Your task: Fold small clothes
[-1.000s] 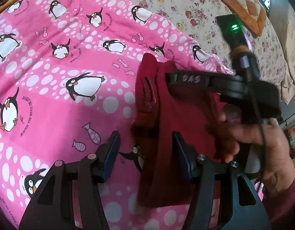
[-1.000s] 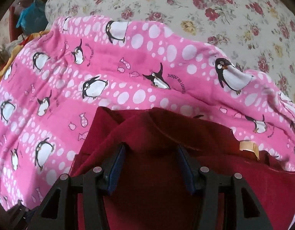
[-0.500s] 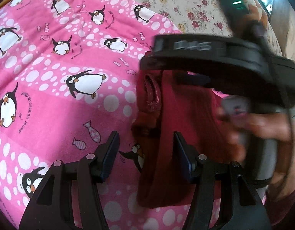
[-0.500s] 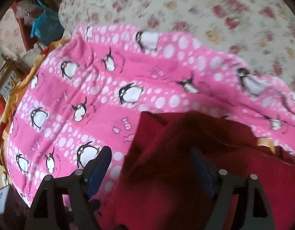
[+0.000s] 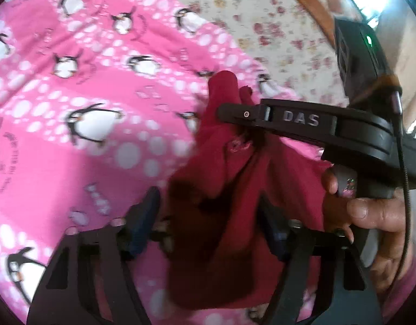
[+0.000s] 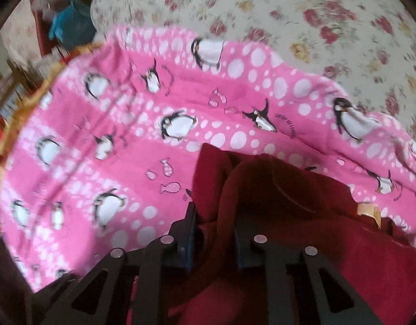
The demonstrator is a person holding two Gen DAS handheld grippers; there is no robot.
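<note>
A small dark red garment lies bunched on a pink penguin blanket. My left gripper is open, its fingers on either side of the garment's near part. My right gripper is shut on a fold of the red garment and lifts it. In the left wrist view the right gripper's body marked DAS reaches in from the right, held by a hand. A tan label shows on the garment.
The pink blanket lies on a floral bedspread. An orange patterned cloth lies at the far right of the bed. Blue and red items stand beyond the bed's far left edge.
My right gripper has closed from wide open onto a fold of the garment. The garment has bunched up and risen. My left gripper has stayed open and moved in closer.
</note>
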